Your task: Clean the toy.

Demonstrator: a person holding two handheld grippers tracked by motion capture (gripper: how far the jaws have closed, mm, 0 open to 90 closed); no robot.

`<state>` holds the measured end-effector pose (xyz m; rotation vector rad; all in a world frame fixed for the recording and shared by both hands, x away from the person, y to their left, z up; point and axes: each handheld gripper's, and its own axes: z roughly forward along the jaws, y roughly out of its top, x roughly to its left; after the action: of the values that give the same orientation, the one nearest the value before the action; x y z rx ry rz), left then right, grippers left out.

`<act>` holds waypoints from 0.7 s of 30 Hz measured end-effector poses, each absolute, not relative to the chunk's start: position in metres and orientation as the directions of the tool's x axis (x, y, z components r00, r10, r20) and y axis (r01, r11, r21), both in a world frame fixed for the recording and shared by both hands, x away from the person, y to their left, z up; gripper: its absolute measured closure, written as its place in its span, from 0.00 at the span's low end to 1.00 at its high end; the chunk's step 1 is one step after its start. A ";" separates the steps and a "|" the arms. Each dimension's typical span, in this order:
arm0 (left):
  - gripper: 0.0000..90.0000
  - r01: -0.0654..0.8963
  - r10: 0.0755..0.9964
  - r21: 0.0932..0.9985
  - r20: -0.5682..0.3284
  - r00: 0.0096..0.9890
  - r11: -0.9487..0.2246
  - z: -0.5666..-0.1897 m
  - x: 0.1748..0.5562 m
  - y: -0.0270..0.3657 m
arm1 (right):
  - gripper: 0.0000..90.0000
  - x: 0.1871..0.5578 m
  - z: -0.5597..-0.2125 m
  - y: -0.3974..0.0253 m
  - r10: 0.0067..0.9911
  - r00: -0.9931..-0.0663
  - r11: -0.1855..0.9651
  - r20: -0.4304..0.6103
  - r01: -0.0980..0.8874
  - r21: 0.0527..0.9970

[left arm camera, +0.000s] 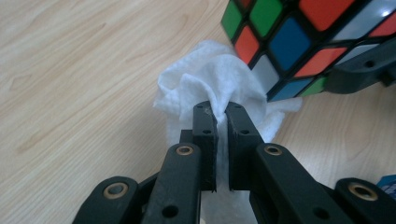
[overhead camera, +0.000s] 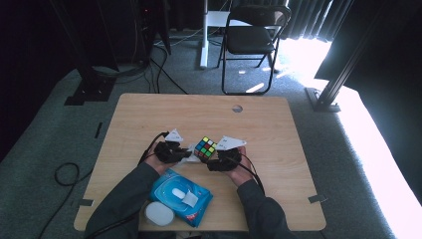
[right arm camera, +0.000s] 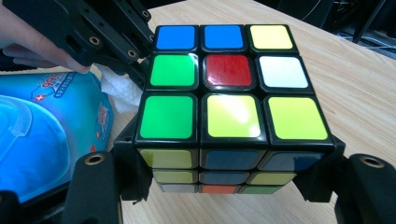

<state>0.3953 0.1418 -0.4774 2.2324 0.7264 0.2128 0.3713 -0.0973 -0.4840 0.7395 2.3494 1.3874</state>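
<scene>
Two tools are engaged at once, each with its own part in the work. The right gripper (overhead camera: 222,160) is spread wide and clamped on the scrambled, multi-coloured plastic puzzle cube (right arm camera: 224,112), one jaw pressed against each opposite side — a grip that appears chosen to hold the cube steady and lifted, with its upper face left exposed. In the high view the puzzle cube (overhead camera: 205,148) is seen near the middle of the pale wooden table (overhead camera: 278,149), between the two hands.

The left gripper (left arm camera: 222,116) is closed almost completely, with a crumpled white wet wipe (left arm camera: 210,88) pinched between its jaw tips. The wipe is bunched forward of the jaws, so that soft cloth rather than hard plastic would meet the cube; it is held just beside the cube's lower corner, and whether contact is made cannot be told.

A blue plastic pack of wipes (overhead camera: 180,195) with its white flap open is laid close to the person's side of the table, presumably so that wipes stay within reach — a white oval lid-like object (overhead camera: 159,214) lies beside it.
</scene>
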 end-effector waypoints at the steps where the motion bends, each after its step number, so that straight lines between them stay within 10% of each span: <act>1: 0.94 0.432 0.560 0.721 -0.074 0.825 -0.542 -0.477 0.395 0.141 | 0.38 0.371 -0.484 -0.098 0.577 -0.817 0.395 -0.007 0.271 0.878; 21: 0.94 0.396 0.522 0.759 -0.088 0.849 -0.517 -0.474 0.389 0.139 | 0.38 0.379 -0.476 -0.096 0.596 -0.802 0.347 0.038 0.300 0.889</act>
<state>0.3892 0.1393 -0.4739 2.1801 0.6648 0.1896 0.3791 -0.0962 -0.4762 0.7983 2.3214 1.4363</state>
